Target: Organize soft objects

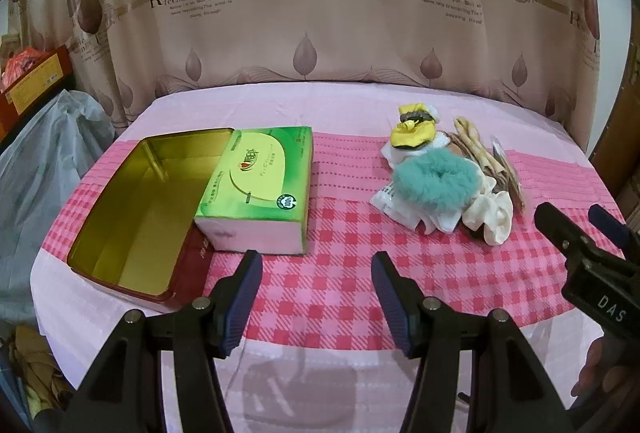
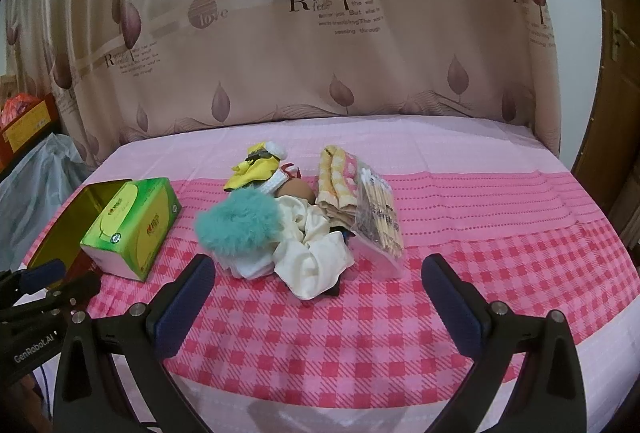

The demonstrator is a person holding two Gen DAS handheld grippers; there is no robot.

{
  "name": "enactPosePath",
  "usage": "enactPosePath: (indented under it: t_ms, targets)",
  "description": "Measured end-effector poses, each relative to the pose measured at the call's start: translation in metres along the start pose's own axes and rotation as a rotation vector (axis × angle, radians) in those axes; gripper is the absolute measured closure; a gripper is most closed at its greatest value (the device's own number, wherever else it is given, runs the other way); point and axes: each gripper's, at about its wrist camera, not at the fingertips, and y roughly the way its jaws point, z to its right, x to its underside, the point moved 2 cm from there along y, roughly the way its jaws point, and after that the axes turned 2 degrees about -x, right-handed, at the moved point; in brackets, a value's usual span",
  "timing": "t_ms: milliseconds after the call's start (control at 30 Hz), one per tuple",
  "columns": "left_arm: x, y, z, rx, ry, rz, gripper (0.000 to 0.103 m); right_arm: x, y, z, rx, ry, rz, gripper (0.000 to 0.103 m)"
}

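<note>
A pile of soft things lies on the pink checked cloth: a teal fluffy scrunchie, a cream scrunchie, a yellow fabric piece, a folded yellow-pink towel and a clear packet of cotton swabs. An open gold-lined tin lies at the left, with a green tissue pack resting partly over it. My left gripper is open and empty, in front of the tissue pack. My right gripper is open and empty, just in front of the pile.
A leaf-print curtain hangs behind the table. A grey plastic bag and a red box sit off the left edge. A wooden door stands at the right. The right gripper shows in the left wrist view.
</note>
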Motion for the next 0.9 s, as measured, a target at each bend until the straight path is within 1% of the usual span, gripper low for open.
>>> enactPosePath:
  t_ms: [567, 767, 900]
  targets:
    - [0.003, 0.008, -0.002, -0.004, 0.004, -0.023, 0.045, 0.0, 0.002, 0.003, 0.005, -0.004, -0.003, 0.002]
    - [0.003, 0.019, -0.004, -0.007, 0.0, -0.042, 0.045, -0.004, 0.007, 0.017, 0.032, 0.007, -0.005, 0.013]
    - [0.002, 0.029, -0.006, -0.003, 0.007, -0.056, 0.045, -0.005, 0.023, 0.032, 0.039, 0.041, -0.053, 0.027]
